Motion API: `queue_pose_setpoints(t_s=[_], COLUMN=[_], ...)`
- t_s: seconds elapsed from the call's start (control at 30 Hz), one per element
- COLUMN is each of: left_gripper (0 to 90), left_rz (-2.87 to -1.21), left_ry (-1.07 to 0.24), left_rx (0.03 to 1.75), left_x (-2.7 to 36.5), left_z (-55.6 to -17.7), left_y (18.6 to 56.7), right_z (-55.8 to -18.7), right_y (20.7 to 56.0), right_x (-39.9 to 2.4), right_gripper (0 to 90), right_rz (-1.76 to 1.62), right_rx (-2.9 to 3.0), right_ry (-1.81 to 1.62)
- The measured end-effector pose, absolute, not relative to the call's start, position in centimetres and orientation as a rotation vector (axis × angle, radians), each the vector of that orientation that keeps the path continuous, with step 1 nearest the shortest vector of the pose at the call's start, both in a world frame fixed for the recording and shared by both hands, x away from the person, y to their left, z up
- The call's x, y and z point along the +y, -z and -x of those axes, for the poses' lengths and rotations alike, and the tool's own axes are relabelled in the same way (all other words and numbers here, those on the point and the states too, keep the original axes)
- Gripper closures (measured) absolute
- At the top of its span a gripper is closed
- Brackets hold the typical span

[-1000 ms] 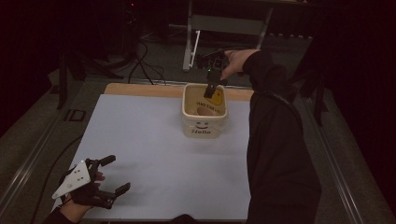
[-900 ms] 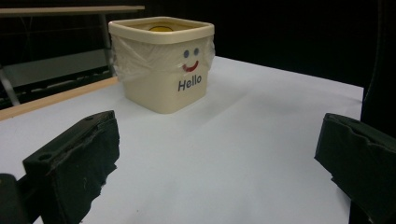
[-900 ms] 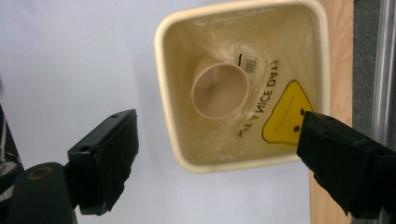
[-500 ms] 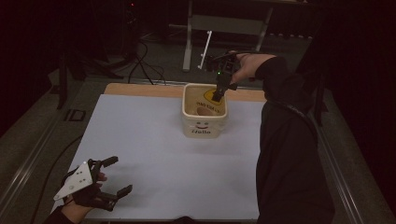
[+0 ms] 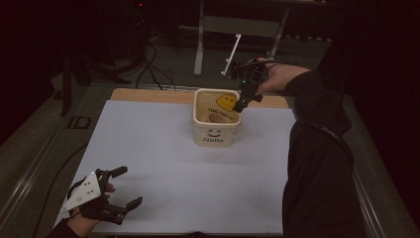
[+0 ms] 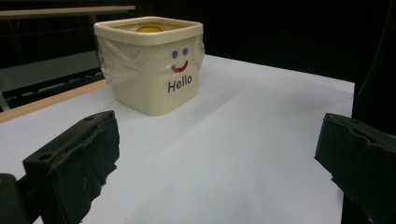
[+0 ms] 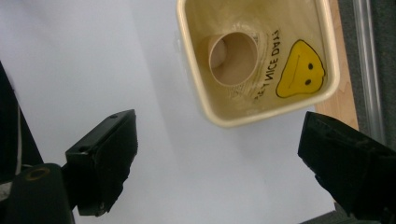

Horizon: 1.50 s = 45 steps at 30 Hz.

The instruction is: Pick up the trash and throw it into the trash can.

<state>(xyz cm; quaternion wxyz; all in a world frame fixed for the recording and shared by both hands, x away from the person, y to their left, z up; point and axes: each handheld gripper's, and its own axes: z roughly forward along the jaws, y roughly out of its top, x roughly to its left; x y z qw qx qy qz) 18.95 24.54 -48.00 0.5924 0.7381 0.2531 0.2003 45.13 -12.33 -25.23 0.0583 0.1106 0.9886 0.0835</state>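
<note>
Right gripper view | cream tub (image 7: 224,119), tape roll (image 7: 232,58) inside | right gripper (image 7: 219,163) wide, empty

Black sleeve (image 5: 317,163) — black jaws, grey three-cornered plate (image 5: 83,191)

You're in a dim lab or studio: white-covered table (image 5: 163,163), cables (image 5: 153,69) on the floor at upper left, a metal stand (image 5: 200,44) at top centre.
</note>
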Motion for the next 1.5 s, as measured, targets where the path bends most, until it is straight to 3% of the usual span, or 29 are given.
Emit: queue_pose_setpoints(t_s=[0.7,1.5], left_gripper=[0.6,0.6], left_rz=[-1.721,-1.726], left_ry=[-0.454,-0.449], left_rx=[0.592,0.594], left_x=[24.4,24.2], left_z=[-19.2,-19.3], left_y=[48.2,48.2], right_z=[-40.9,-35.8], right_y=[26.9,33.4], right_x=[-16.7,-20.7], right_gripper=[13.4,14.8], right_rz=[-0.402,-0.454], right_rx=[2.948,2.88], right_ry=[-0.436,-0.61])
